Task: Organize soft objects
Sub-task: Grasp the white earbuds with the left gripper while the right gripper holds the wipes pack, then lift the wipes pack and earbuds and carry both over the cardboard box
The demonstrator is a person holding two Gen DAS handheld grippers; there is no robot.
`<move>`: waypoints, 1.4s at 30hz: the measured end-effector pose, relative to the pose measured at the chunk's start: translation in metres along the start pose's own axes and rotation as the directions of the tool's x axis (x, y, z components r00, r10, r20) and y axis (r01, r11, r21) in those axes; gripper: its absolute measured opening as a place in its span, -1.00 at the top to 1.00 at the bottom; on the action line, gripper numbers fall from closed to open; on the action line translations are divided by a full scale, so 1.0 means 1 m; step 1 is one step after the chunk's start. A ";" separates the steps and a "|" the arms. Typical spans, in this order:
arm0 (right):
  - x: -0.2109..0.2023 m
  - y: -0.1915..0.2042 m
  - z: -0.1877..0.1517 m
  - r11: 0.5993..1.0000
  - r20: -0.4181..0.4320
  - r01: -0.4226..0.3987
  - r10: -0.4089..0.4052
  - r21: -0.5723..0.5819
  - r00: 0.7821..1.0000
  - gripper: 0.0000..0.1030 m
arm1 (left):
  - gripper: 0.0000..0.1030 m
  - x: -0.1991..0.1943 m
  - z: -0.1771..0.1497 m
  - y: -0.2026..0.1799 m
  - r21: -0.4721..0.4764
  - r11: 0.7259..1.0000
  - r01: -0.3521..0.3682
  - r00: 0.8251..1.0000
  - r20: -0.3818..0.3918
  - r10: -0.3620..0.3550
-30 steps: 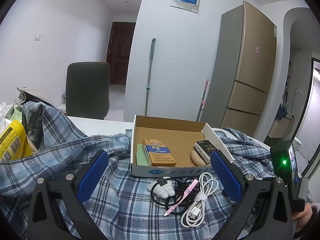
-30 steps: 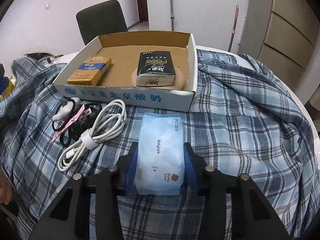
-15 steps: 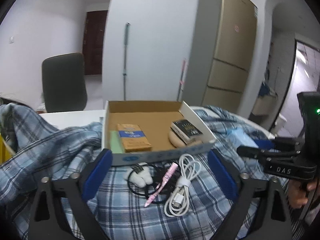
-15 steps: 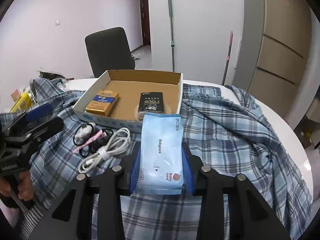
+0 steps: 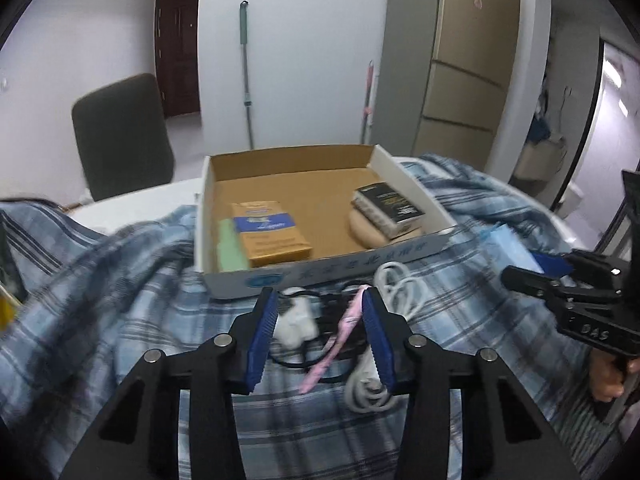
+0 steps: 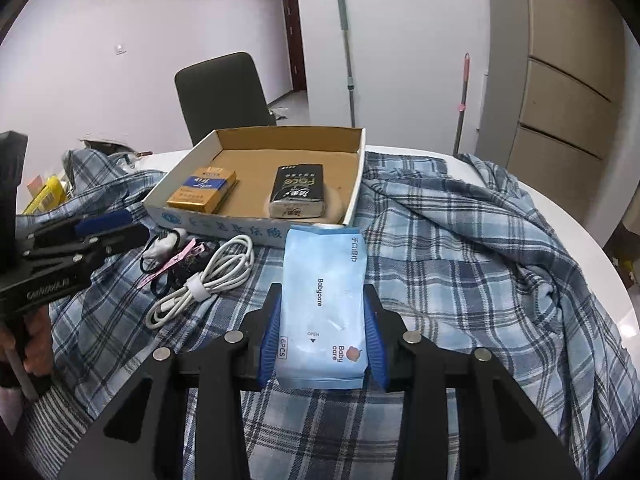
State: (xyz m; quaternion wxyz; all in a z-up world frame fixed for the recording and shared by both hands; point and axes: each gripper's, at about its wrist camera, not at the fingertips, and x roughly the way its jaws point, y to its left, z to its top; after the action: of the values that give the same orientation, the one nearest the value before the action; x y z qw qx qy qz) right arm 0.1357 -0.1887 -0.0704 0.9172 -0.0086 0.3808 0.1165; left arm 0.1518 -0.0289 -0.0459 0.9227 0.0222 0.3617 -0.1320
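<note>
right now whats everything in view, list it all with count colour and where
cardboard box: 1, white outside, brown inside, on the plaid cloth
cigarette pack: 1, orange and blue, box left
tissue pack: 1, black, box right, on a beige pad
green item: 1, box left wall
plaid cloth: 1, blue, covers the table
white cable: 1, coiled, before the box
pink strip: 1, on a black tangle
wipes pack: 1, light blue, in right gripper
chair: 1, dark, behind table
left gripper: closing around the tangle
right gripper: shut on the wipes pack
</note>
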 end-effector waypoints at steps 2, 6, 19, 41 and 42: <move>0.000 -0.001 0.000 1.000 -0.001 -0.005 0.005 0.002 1.000 0.29 | 0.23 0.001 0.000 0.003 0.015 1.000 -0.008 1.000 -0.023 0.008; 0.001 -0.003 -0.001 1.000 -0.007 -0.010 0.011 0.014 1.000 0.29 | 0.45 0.002 -0.006 0.001 0.058 0.997 0.042 0.998 -0.047 -0.039; 0.005 -0.001 -0.002 1.000 -0.025 -0.013 0.014 0.014 1.000 0.29 | 0.47 0.027 -0.005 0.030 -0.093 0.995 -0.031 0.990 -0.143 0.018; 0.010 -0.002 -0.002 0.999 -0.049 -0.034 0.035 0.026 0.998 0.29 | 0.44 0.053 -0.005 0.030 -0.105 0.994 0.022 0.984 -0.176 -0.040; 0.011 -0.003 -0.002 0.999 -0.050 -0.033 0.035 0.027 0.998 0.29 | 0.48 0.049 -0.004 0.029 -0.100 0.995 0.020 0.987 -0.156 -0.036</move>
State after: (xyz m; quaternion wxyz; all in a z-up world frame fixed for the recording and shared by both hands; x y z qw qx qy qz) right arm 0.1422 -0.1894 -0.0794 0.9052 0.0070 0.4055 0.1268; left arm 0.1910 -0.0114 -0.0835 0.8892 -0.0179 0.4397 -0.1249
